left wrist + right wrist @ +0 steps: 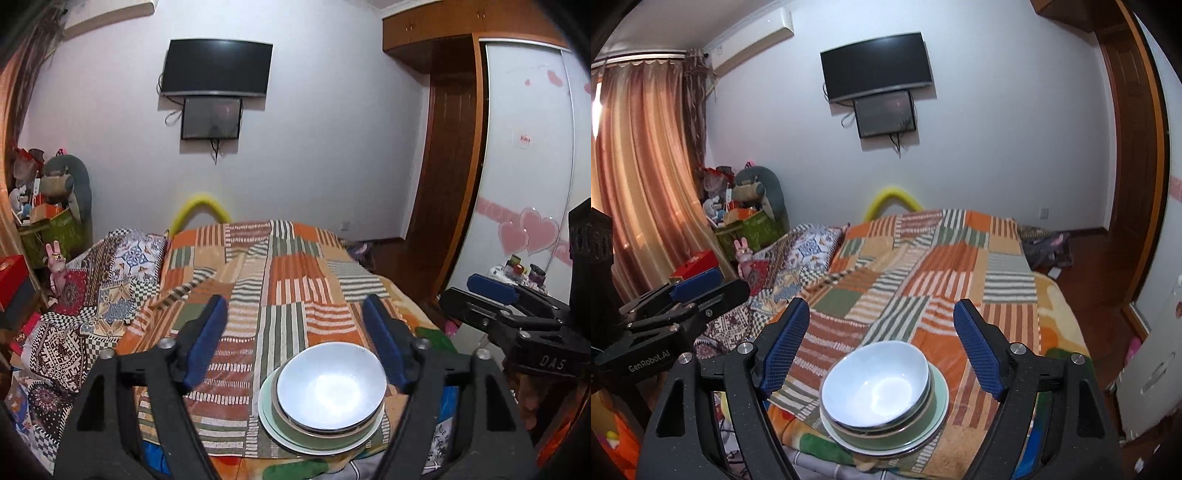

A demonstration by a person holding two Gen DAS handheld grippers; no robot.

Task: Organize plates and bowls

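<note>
Showing the end state of a stacking job, both wrist views look down the length of a bed (280,280) covered by a striped patchwork blanket (923,280) in orange, green and cream. The bed serves as the work surface, and its soft cover probably explains why the crockery sits near the foot edge, where it is easiest to reach.

Next in size, the left claw (295,343) and the right claw (886,347) each frame the stack from above. Both stand spread wide with nothing between their blue pads (205,343), and neither touches any dish. In each view the other claw appears at the frame's edge, likewise clear of the crockery. The reading is that both are clear of the stack, not approaching it.

The stack itself is ordered widest at the bottom for stability. A pale green plate (273,432) lies flat on the blanket. On it rests a darker green dish (934,406) with a brown rim line; whether this is a shallow bowl or a deep plate cannot be told. A thin dark rim between it and the top piece suggests one more nested dish, but that is uncertain. Uppermost sits a light blue bowl (330,384), upright, empty and nested centrally.

Judged from this arrangement, the organizing looks complete or nearly so.
</note>
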